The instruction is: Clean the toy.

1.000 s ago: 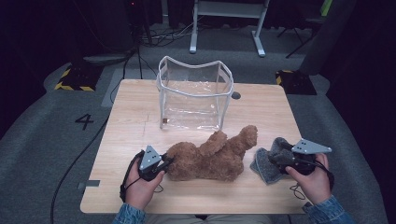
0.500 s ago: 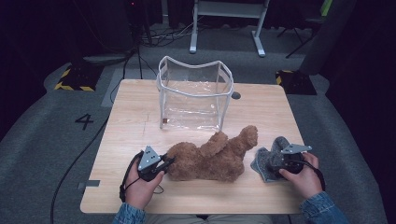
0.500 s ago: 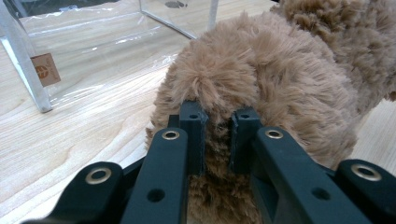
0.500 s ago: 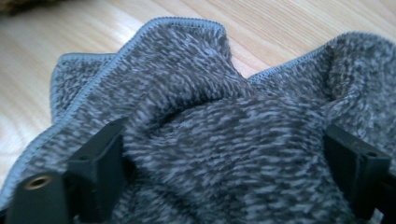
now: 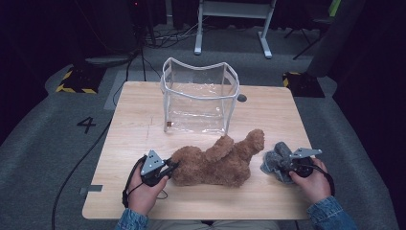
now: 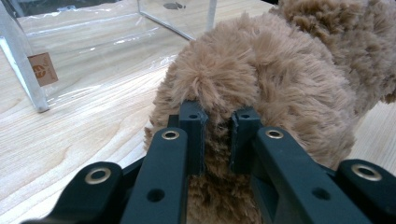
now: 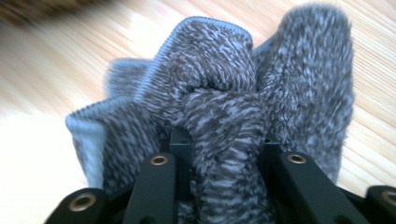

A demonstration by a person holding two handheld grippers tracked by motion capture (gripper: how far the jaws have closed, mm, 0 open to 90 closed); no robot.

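Plush and light, the brown teddy bear (image 5: 215, 160) lies mid-table before the clear bag (image 5: 200, 98). Left gripper view: your left gripper (image 6: 217, 140) pinches its fur (image 6: 261, 74); grip deeper. Right gripper view: your right gripper (image 7: 224, 154) clamps the soft grey cloth (image 7: 219, 102).

One brown plush toy (image 5: 215, 160) lies just beside the left tool (image 5: 165, 168), one grey knitted cloth (image 5: 275, 160) is bunched at the right tool (image 5: 282, 165), and one clear bag (image 5: 198, 100) stands beyond both, on one counter (image 5: 268, 115).
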